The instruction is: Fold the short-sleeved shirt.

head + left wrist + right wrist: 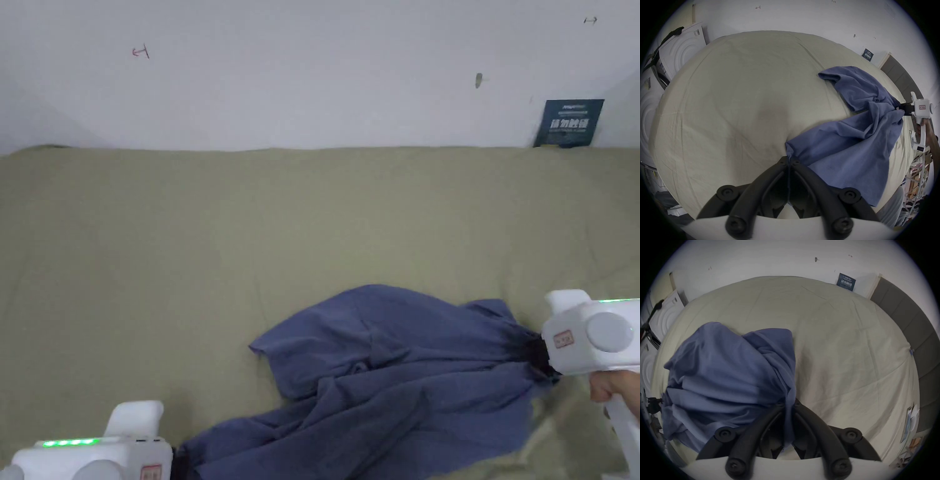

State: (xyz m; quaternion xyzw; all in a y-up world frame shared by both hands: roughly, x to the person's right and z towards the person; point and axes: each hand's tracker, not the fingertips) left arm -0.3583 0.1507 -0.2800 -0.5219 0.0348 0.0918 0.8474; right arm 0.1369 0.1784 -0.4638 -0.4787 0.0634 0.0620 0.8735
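A blue short-sleeved shirt [387, 387] lies crumpled on the olive sheet of a bed [187, 237], near its front edge. My left gripper [789, 160] is shut on one corner of the shirt [843, 146] at the lower left; its white body [94, 453] sits at the bottom left of the head view. My right gripper [788, 402] is shut on a bunched fold of the shirt [724, 374] at the right side, seen in the head view as a white body [590, 331] held by a hand. The cloth hangs loosely stretched between the two.
A white wall [312, 75] rises behind the bed, with a dark sign [569, 122] leaning at the back right. White boxes [679, 52] stand left of the bed and a dark headboard [916, 321] on the right. Bare sheet spreads behind and left of the shirt.
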